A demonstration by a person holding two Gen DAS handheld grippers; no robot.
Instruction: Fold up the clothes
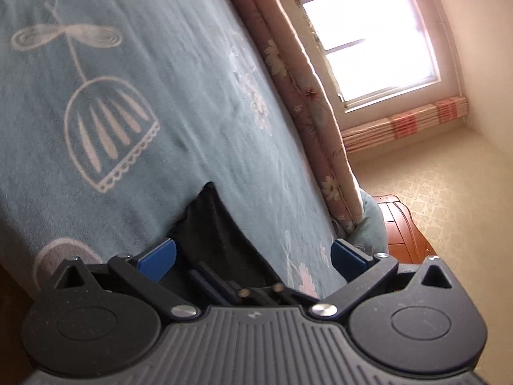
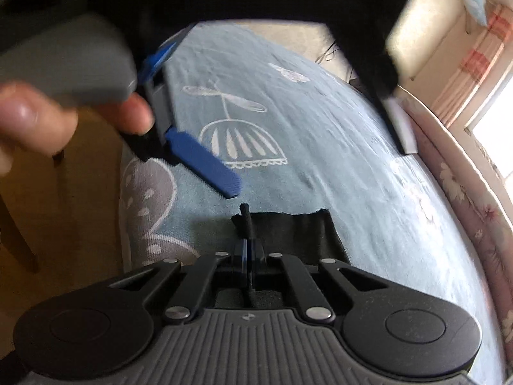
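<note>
black garment [image 2: 307, 227] pinched in right gripper [image 2: 248, 243] on blue blanket [image 2: 320, 147].

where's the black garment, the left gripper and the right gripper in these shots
black garment [image 2: 301, 234], right wrist view, on its flat dark cloth.
left gripper [image 1: 253, 256], left wrist view, midway between its open blue fingertips.
right gripper [image 2: 248, 243], right wrist view, between its fingertips pinching the cloth.

The pale blue printed bedspread [image 1: 166, 122] looked soft, matt cloth. The black garment [image 2: 288, 234] was matt fabric; the orange-brown wooden furniture [image 1: 400, 227] looked glossy.
</note>
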